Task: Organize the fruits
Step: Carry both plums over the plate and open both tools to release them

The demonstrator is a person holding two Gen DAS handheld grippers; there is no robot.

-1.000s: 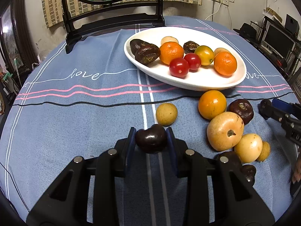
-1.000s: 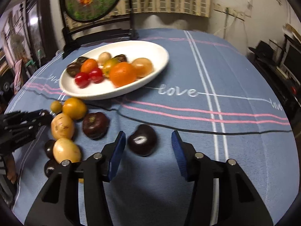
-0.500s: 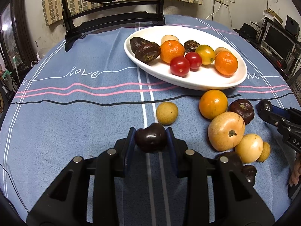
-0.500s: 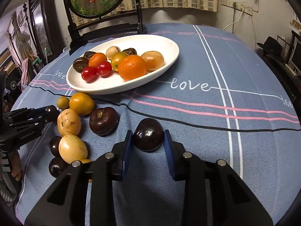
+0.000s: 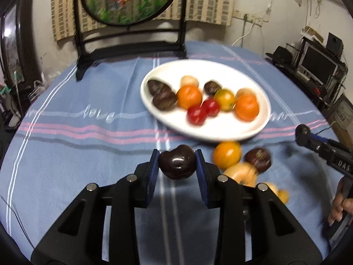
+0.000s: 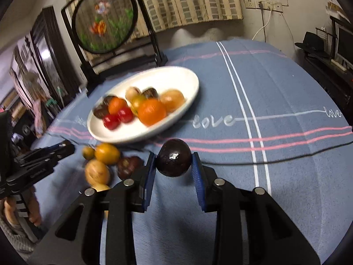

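My left gripper (image 5: 177, 164) is shut on a dark purple fruit (image 5: 177, 165) and holds it above the blue cloth, short of the white oval plate (image 5: 167, 122). My right gripper (image 6: 173, 166) is shut on another dark purple fruit (image 6: 173, 161), lifted clear of the cloth. The plate (image 6: 136, 133) holds several fruits: oranges, red tomatoes, dark ones and pale ones. Loose fruits lie on the cloth near the plate: an orange one (image 5: 227, 154), a dark one (image 5: 259, 159) and pale yellow ones (image 6: 97, 172). Both views are blurred.
A black-framed round embroidered screen (image 5: 130, 2) stands at the table's far edge. The right gripper shows at the right of the left wrist view (image 5: 302, 132); the left gripper shows at the left of the right wrist view (image 6: 64, 149). Shelves and electronics (image 5: 317, 66) stand beyond the table.
My right gripper has shut on the dark fruit and lifted it. Both grippers have risen with their fruits, and the plate now sits farther below and ahead.
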